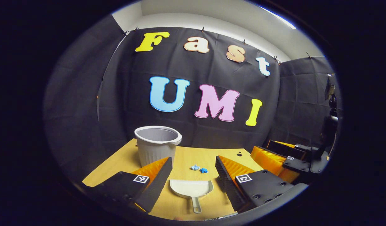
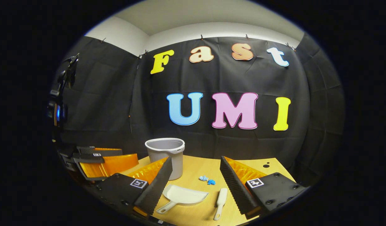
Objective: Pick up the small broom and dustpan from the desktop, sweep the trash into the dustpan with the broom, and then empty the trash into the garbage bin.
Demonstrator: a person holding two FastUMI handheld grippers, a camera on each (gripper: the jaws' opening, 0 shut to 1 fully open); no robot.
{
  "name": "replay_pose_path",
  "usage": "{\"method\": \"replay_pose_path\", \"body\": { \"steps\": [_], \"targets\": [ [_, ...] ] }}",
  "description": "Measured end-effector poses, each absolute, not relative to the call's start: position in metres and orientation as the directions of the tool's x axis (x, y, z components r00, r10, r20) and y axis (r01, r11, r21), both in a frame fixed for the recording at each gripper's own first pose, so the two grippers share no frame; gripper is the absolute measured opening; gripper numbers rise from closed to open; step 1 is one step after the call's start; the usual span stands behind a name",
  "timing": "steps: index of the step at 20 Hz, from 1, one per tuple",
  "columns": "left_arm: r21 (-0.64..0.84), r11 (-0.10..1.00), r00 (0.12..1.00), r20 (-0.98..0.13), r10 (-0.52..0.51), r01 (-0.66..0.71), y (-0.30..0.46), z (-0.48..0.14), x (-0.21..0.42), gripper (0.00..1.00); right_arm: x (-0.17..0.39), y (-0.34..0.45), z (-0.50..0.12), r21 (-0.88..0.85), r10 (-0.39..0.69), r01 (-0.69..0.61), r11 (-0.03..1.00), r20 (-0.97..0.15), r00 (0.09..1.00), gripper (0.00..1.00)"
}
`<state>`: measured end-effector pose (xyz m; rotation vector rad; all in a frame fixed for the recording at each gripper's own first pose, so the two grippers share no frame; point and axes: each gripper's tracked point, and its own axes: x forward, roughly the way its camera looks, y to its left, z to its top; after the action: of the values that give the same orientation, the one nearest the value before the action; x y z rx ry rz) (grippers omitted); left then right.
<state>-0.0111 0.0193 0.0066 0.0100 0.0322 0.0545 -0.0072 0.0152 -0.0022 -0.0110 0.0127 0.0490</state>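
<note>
A white dustpan (image 1: 191,189) lies on the wooden desktop (image 1: 186,157), handle toward me, right between the fingers of my open left gripper (image 1: 193,174). Small blue trash scraps (image 1: 199,169) lie just beyond it. The grey garbage bin (image 1: 156,144) stands at the back left. In the right gripper view the dustpan (image 2: 182,196) lies left of a white small broom (image 2: 220,202), with the blue scraps (image 2: 207,180) behind them and the bin (image 2: 166,155) further back. My right gripper (image 2: 196,185) hangs open above them, holding nothing. The right gripper (image 1: 284,157) also shows at right in the left gripper view.
The desktop (image 2: 243,166) has a small dark hole (image 2: 266,165) near its back right corner. Black cloth walls close the booth on three sides. A dark stand with a device (image 1: 330,110) rises at the far right of the left gripper view. The left gripper (image 2: 98,161) shows at left in the right gripper view.
</note>
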Motion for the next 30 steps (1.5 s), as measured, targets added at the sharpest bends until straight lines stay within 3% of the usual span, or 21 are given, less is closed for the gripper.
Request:
{"method": "replay_pose_path", "body": {
  "steps": [4, 14, 25, 30],
  "targets": [
    [0.029, 0.995, 0.994, 0.052, 0.097, -0.098, 0.031, 0.038, -0.019, 0.82, 0.012, 0.017, 0.003, 0.031, 0.063, -0.062, 0.998, -0.016, 0.998, 0.99],
    [-0.107, 0.989, 0.995, 0.018, 0.100, -0.097, 0.006, 0.023, -0.014, 0.82, 0.024, 0.030, 0.007, -0.031, 0.129, -0.129, 0.991, -0.012, 0.992, 0.98],
    [-0.136, 0.972, 0.979, -0.093, 0.181, -0.193, 0.009, -0.002, 0.034, 0.82, 0.075, -0.028, 0.012, -0.026, 0.119, -0.119, 0.993, -0.007, 0.993, 0.98],
    [-0.100, 0.975, 0.958, -0.228, 0.171, -0.198, -0.003, -0.048, 0.070, 0.83, 0.084, -0.080, -0.009, -0.044, 0.065, -0.066, 0.997, -0.030, 0.997, 0.98]
  ]
}}
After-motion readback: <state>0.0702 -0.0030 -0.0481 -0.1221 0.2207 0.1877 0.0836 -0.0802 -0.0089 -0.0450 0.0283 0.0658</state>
